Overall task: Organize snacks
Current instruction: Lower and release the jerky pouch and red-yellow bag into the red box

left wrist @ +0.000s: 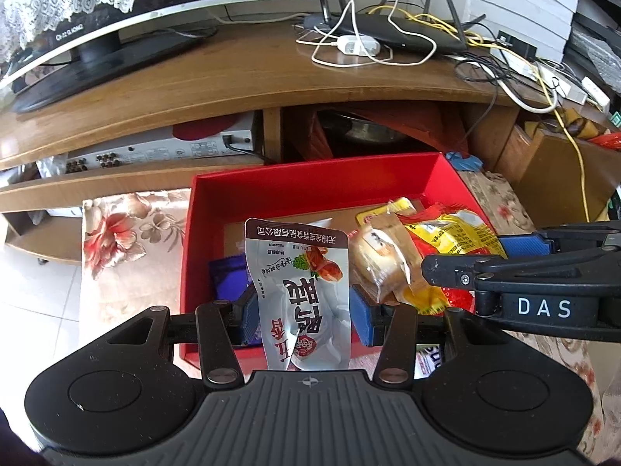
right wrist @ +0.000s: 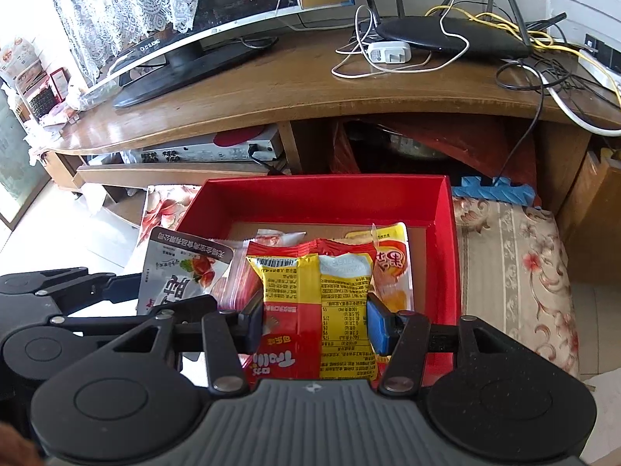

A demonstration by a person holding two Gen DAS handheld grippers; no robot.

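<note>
Bright daylight from the left (fisheye-bent edges), sharp focus.

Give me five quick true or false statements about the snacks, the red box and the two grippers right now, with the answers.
1. The left gripper grips a silver snack pouch. True.
2. The right gripper is empty. False: its pads press a red and yellow snack packet.
3. The red box sits on the wooden TV stand. False: it sits lower, on a floral cloth in front of the stand.
4. A purple packet lies inside the red box. True.
5. The red box has a closed lid on it. False: it is open, with snacks visible inside.
</note>
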